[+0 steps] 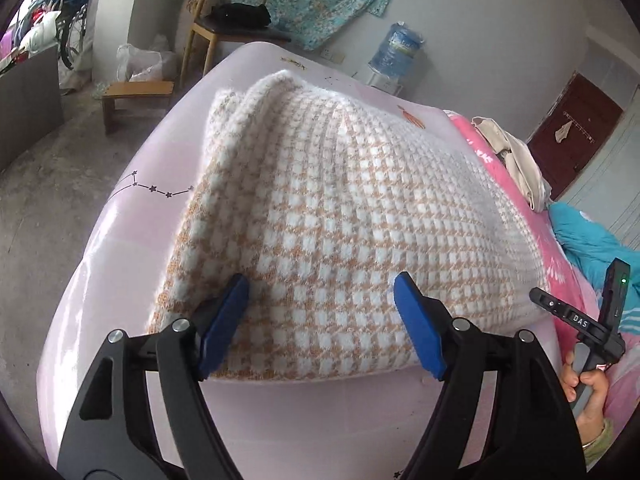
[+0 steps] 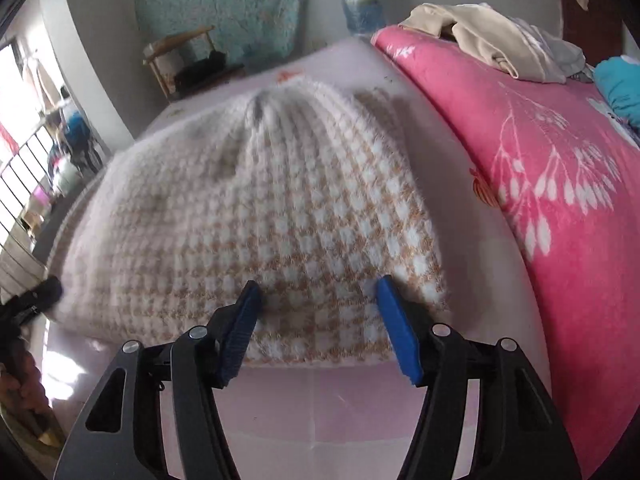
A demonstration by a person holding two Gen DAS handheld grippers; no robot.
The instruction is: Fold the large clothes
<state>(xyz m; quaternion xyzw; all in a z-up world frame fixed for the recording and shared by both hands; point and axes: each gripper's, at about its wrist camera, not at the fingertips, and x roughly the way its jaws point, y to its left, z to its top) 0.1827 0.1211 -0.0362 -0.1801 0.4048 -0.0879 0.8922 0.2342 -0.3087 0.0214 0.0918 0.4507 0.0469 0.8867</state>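
- The checked knit sweater [image 1: 340,208] lies on the pale pink bed sheet [image 1: 132,216], already doubled over, its near folded edge running across in front of both of my tools.
- I judge one fold done and the hands between grips: neither tool has cloth in it.
- My left gripper [image 1: 322,328] has its blue fingers [image 1: 416,324] spread wide over the near edge, nothing between them being squeezed. My right gripper [image 2: 320,328] is likewise spread above the near right part of the sweater, its fingers [image 2: 396,328] clear of a pinch.
- Next I would guess at a second fold: each tool needs to slide under one end of the near edge, close on all layers, and carry them across together. The fuzzy knit looks thick, so a shallow bite could slip.
- Hard to read: the far end, where ribbed trim bunches, is soft and blurred in the right view; I cannot tell where the sleeves lie inside the fold.
- The layers' count at the near edge is hidden.
- Outward, a pink floral quilt [image 2: 540,184] sits just beside the sweater, a beige garment [image 2: 492,44] on it; a wooden chair [image 1: 228,28] stands beyond the bed.
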